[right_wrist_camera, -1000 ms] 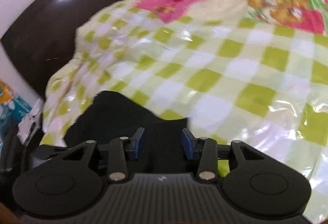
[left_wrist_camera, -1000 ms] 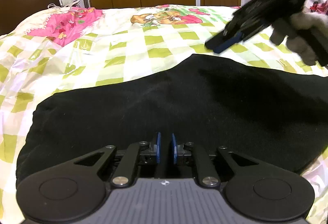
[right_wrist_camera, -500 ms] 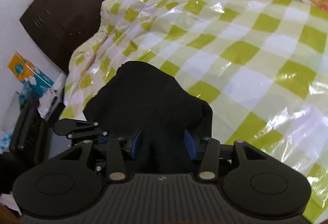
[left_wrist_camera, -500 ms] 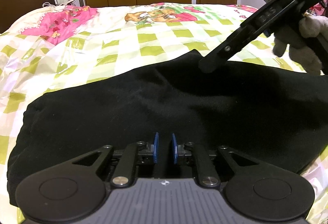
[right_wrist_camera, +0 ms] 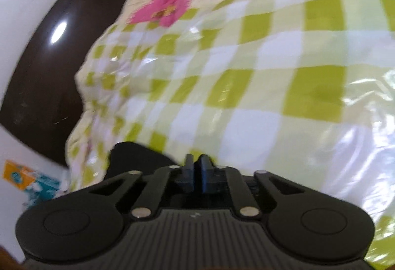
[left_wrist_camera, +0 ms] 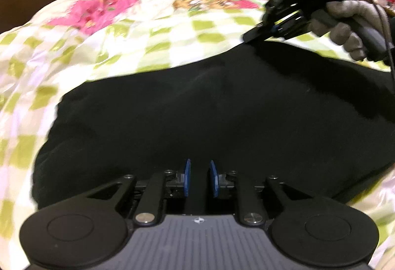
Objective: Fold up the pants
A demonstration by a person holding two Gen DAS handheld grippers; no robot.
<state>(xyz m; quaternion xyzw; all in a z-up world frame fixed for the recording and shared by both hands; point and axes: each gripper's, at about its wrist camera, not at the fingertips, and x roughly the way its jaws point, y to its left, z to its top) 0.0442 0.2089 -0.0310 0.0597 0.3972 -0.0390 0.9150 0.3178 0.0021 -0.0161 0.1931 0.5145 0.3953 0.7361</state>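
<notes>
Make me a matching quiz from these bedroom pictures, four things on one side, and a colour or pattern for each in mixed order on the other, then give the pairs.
Things:
1. soft fabric pants spread on the bed
2. shiny bed cover
3. curved wooden headboard
4. pads of the left gripper

Colours:
A. dark brown
B. blue
C. black
D. green and white checks

Pairs: 1-C, 2-D, 3-A, 4-B
</notes>
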